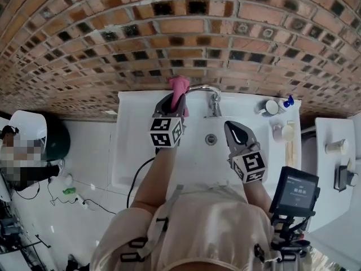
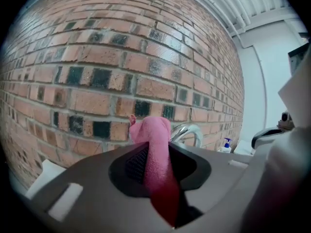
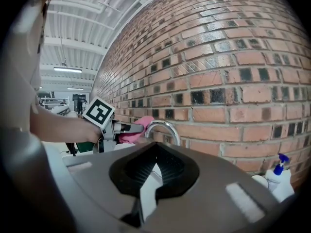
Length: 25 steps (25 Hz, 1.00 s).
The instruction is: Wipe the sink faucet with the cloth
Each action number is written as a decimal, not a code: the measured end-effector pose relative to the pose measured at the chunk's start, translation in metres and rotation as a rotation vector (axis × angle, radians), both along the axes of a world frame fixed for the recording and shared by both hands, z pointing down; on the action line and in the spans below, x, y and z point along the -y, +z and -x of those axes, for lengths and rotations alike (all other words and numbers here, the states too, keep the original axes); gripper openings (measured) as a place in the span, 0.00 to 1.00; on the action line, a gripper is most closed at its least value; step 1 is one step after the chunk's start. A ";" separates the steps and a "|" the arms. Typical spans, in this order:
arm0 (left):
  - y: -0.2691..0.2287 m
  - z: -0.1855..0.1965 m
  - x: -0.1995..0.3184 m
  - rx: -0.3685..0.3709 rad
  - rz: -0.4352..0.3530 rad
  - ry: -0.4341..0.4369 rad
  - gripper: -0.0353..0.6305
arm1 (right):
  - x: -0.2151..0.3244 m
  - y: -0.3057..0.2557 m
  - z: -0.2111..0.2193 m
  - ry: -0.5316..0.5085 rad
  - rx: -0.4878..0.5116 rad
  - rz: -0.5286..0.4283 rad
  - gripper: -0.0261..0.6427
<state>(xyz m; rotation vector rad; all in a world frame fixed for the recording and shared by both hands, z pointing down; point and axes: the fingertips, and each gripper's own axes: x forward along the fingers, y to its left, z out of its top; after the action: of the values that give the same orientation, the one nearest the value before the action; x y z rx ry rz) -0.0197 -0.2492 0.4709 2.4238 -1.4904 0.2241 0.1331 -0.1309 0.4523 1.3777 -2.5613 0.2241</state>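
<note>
Your left tool (image 1: 172,101) clamps pink terry cloth (image 1: 180,90). Curved chrome faucet (image 1: 206,90) lies just right of cloth, arch running rightward. Left tool nearer. Your right tool (image 1: 236,132) empty, jaws slightly apart.

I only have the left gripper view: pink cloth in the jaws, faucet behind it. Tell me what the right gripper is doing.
Observer: The right gripper hangs over the sink basin, right of the drain, apart from the faucet.
Operator: Report its jaws.
Observer: In the right gripper view they stand slightly apart with nothing between them.
Operator: Now place the cloth against the spout for me.
Observer: In the head view the cloth sits at the spout's outlet end, left of the faucet's base; whether it touches I cannot tell.
</note>
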 end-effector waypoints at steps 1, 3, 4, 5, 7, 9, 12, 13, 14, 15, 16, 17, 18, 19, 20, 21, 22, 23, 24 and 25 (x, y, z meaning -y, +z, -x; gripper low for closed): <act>-0.009 -0.006 0.000 0.008 -0.025 0.013 0.19 | 0.000 0.000 -0.001 -0.001 0.001 0.000 0.03; -0.024 -0.019 -0.001 0.028 -0.065 0.047 0.19 | -0.001 -0.001 -0.001 -0.003 0.005 -0.003 0.03; -0.029 -0.027 -0.002 0.036 -0.082 0.064 0.19 | -0.002 -0.002 -0.002 -0.002 0.008 -0.005 0.03; -0.034 -0.034 -0.002 0.044 -0.098 0.078 0.19 | -0.003 -0.003 -0.002 0.000 0.010 -0.008 0.03; -0.040 -0.047 -0.004 0.068 -0.135 0.103 0.19 | -0.004 -0.004 -0.005 0.007 0.014 -0.014 0.03; -0.044 -0.061 -0.007 0.091 -0.167 0.132 0.19 | -0.006 -0.004 -0.011 0.018 0.014 -0.019 0.03; -0.044 -0.091 -0.012 0.083 -0.168 0.211 0.19 | -0.008 -0.004 -0.021 0.040 0.014 -0.018 0.03; -0.041 -0.104 -0.014 0.073 -0.155 0.245 0.19 | -0.009 -0.003 -0.025 0.047 0.016 -0.015 0.03; -0.036 -0.116 -0.016 0.067 -0.139 0.278 0.19 | -0.009 -0.001 -0.029 0.055 0.017 -0.012 0.03; -0.029 -0.126 -0.017 0.068 -0.121 0.307 0.19 | -0.009 0.000 -0.033 0.061 0.018 -0.009 0.03; -0.020 -0.135 -0.018 0.076 -0.104 0.331 0.19 | -0.009 0.002 -0.036 0.066 0.018 -0.007 0.03; -0.011 -0.142 -0.018 0.086 -0.088 0.350 0.19 | -0.009 0.003 -0.038 0.068 0.017 -0.005 0.03; -0.003 -0.147 -0.018 0.097 -0.073 0.364 0.19 | -0.009 0.004 -0.040 0.068 0.015 -0.002 0.03; 0.005 -0.151 -0.017 0.109 -0.059 0.374 0.19 | -0.008 0.006 -0.041 0.068 0.014 0.002 0.03; 0.013 -0.153 -0.016 0.123 -0.049 0.381 0.19 | -0.008 0.009 -0.044 0.069 0.013 0.009 0.03; 0.019 -0.155 -0.015 0.141 -0.042 0.386 0.19 | -0.007 0.013 -0.047 0.073 0.013 0.016 0.03; 0.026 -0.156 -0.014 0.163 -0.035 0.389 0.19 | -0.006 0.016 -0.049 0.077 0.014 0.022 0.03; 0.033 -0.157 -0.013 0.188 -0.025 0.395 0.19 | -0.005 0.019 -0.052 0.080 0.015 0.027 0.03; 0.040 -0.158 -0.013 0.210 -0.009 0.402 0.19 | -0.004 0.021 -0.053 0.081 0.016 0.031 0.03; 0.047 -0.159 -0.013 0.226 0.014 0.409 0.19 | -0.003 0.022 -0.053 0.081 0.017 0.034 0.03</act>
<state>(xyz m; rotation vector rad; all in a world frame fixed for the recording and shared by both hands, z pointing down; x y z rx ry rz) 0.1395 -0.2362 0.5184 2.7440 -1.0455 0.6073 0.1864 -0.1275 0.4746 1.4745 -2.5054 0.2928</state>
